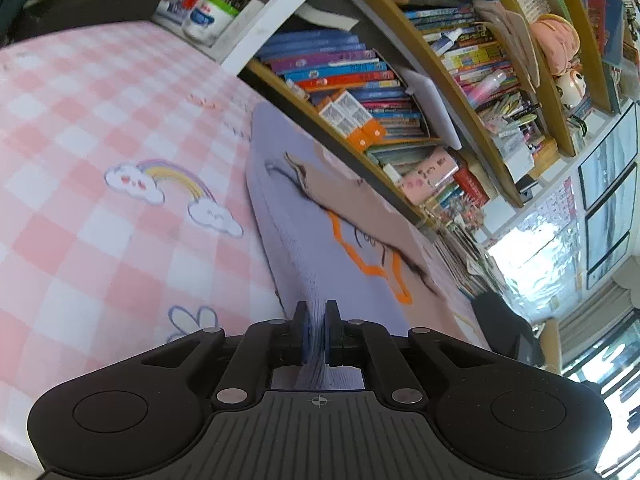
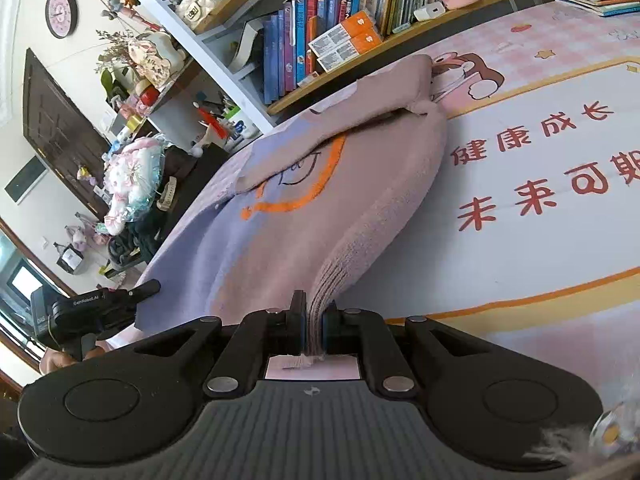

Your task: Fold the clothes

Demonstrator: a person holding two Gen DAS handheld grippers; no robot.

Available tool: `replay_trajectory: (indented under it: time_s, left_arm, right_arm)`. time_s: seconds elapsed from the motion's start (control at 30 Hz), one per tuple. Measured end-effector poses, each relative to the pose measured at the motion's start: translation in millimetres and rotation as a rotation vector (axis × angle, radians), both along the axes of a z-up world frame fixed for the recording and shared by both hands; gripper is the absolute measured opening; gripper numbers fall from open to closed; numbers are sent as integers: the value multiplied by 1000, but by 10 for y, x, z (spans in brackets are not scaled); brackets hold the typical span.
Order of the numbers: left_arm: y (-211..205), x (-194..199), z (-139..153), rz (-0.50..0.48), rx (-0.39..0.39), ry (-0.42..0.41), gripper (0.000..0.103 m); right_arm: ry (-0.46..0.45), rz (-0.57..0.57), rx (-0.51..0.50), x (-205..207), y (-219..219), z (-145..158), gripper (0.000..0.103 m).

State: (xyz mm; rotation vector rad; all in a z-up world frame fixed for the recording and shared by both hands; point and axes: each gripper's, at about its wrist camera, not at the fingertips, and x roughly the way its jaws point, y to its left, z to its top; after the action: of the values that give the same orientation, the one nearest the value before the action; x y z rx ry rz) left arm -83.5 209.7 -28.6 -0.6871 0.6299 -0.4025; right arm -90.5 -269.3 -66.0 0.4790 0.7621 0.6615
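The left hand-held gripper (image 1: 316, 322) is clamped on the ribbed lilac hem of a knitted sweater (image 1: 320, 220), its blue pads pressed together on the gathered fabric. The garment runs away from it across the worktop, which is covered by a pink-and-white checked cloth (image 1: 100, 120) printed with a rainbow and clouds; a bookshelf (image 1: 400, 92) crammed with books stands just beyond.

Moving right, the body of the sweater lies partly on the cloth, lilac on one side and dusty pink on the other, with an orange outline drawn across the front. A sleeve or flap already lies folded over its upper part, so I judge the folding begun but far from finished.

The right hand-held gripper (image 2: 316, 320) is clamped on the pink ribbed hem of the sweater (image 2: 340, 184), which bulges up between the two grips. With both lower corners held, the bottom-to-top fold looks like the step in hand; flattening and any final halving seem left to do
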Motion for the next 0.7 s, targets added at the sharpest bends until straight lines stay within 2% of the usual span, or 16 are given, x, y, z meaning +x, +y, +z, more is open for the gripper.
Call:
replay_trajectory:
  time_s: [0.17,0.3,0.5,0.7]
  left_arm:
    - [18,-27,-62,-7,15,40,15]
    - [27,-30,-83,-7,5,41,18]
    - [-28,25,-94,-24,-2,33,19]
    - [-20,18,-115,-33,-3,27,15]
  right_arm:
    - [6,-17,-3,6,-49,-10,11]
    - [8,-50,-1,29,-96,-18,15]
    - [16,-83,26,46,-173,-48,19]
    - [24,-74,41,42,-196,-49,18]
